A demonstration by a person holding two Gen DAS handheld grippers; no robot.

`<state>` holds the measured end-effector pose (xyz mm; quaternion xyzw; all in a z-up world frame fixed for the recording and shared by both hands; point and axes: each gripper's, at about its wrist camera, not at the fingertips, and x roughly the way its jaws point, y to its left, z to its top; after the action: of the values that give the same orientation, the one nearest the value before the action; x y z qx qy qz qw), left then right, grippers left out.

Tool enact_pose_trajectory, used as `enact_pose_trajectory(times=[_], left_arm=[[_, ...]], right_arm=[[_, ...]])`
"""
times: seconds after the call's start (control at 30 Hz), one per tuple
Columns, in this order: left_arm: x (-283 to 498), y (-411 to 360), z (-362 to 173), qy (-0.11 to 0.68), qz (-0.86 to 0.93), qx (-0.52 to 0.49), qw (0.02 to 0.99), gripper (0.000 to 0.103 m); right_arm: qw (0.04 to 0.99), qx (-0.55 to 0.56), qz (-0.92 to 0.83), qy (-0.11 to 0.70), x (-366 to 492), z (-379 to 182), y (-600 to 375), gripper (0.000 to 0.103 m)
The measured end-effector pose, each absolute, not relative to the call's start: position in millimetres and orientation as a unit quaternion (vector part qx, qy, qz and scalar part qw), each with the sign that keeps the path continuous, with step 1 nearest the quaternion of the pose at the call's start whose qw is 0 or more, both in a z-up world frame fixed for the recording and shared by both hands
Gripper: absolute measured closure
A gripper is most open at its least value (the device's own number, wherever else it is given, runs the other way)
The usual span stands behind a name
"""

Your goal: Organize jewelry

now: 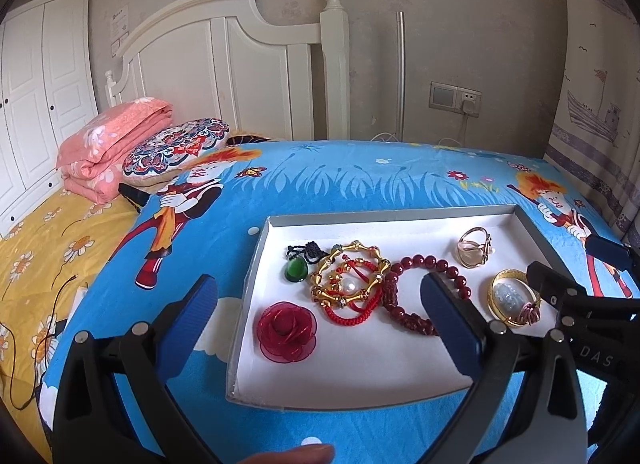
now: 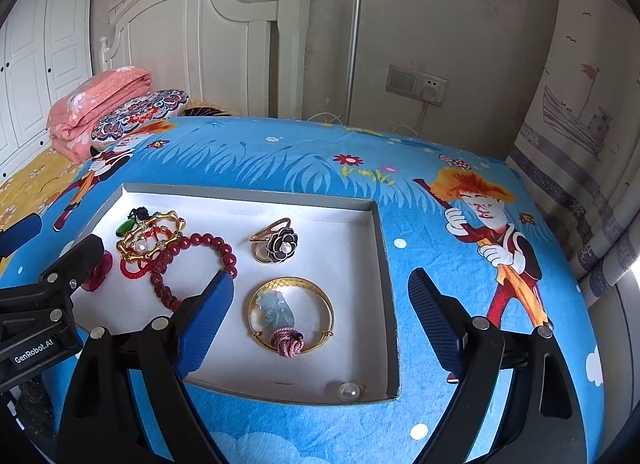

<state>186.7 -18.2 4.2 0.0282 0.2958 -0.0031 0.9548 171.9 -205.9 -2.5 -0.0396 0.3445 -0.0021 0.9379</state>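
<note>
A shallow white tray (image 1: 352,368) (image 2: 352,224) lies on the blue bed cover. In it lie a red fabric rose (image 1: 286,326), a green pendant (image 1: 295,269), a gold bangle tangled with red cord (image 1: 350,279) (image 2: 150,238), a dark red bead bracelet (image 1: 416,296) (image 2: 192,264), a gold flower ring (image 1: 474,251) (image 2: 276,245), a gold bangle with a jade charm (image 1: 514,298) (image 2: 291,314) and a pearl earring (image 2: 347,390). My left gripper (image 1: 316,316) is open above the tray's left half. My right gripper (image 2: 320,312) is open around the jade bangle, above it.
The tray sits on a blue cartoon-print cover (image 1: 320,184). A folded pink quilt (image 1: 112,144) and patterned pillow (image 1: 176,144) lie at the back left by the white headboard (image 1: 224,56). A yellow sheet with a thin cable (image 1: 24,344) is at left. A curtain (image 2: 580,184) hangs at right.
</note>
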Motion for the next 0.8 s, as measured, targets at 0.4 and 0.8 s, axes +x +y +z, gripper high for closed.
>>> enact_pose_trajectory(times=[0.4,0.8], left_arm=[[177.7,-21.1,11.6,0.289,-0.01,0.028,0.957,0.005],[177.7,-21.5,10.0,0.289,-0.007,0.027,0.957,0.005]], right_arm=[[0.94,-0.043,-0.003,0.338,165.4,5.7,-206.9,0.019],[0.938,-0.039,-0.003,0.343,167.4,-0.7,-208.5,0.019]])
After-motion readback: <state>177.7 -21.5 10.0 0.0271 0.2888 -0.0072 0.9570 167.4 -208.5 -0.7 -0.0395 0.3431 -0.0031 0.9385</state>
